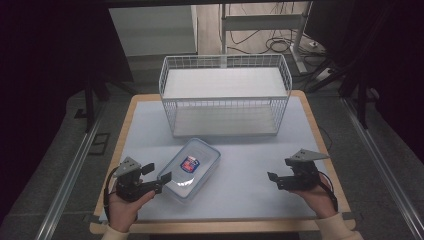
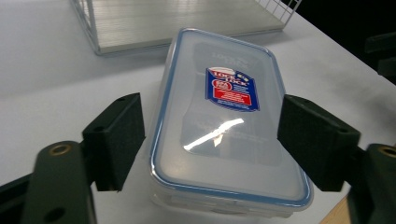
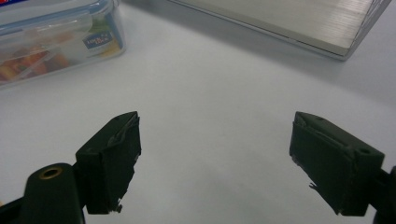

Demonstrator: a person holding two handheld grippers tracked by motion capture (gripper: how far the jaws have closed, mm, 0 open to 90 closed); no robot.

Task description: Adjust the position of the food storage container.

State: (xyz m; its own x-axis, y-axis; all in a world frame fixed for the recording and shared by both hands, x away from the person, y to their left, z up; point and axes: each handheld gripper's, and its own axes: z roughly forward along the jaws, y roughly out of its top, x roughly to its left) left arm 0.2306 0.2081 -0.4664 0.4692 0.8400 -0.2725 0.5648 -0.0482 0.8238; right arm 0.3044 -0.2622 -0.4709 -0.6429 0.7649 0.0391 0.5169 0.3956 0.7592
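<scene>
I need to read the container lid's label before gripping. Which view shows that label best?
The left gripper view: the red-and-blue label lies large and face-on on the container lid, between the open jaws. The high view shows it as a small patch. The right gripper view catches a sliver of it at the top edge.

Both grippers are black. The left gripper (image 1: 159,172) has blocky jaws with brass-ringed holes and a grey three-cornered plate; a black cable trails from it. The right gripper (image 1: 272,178) looks alike. The right hand (image 1: 315,196) wears a cream sleeve cuff.
</scene>
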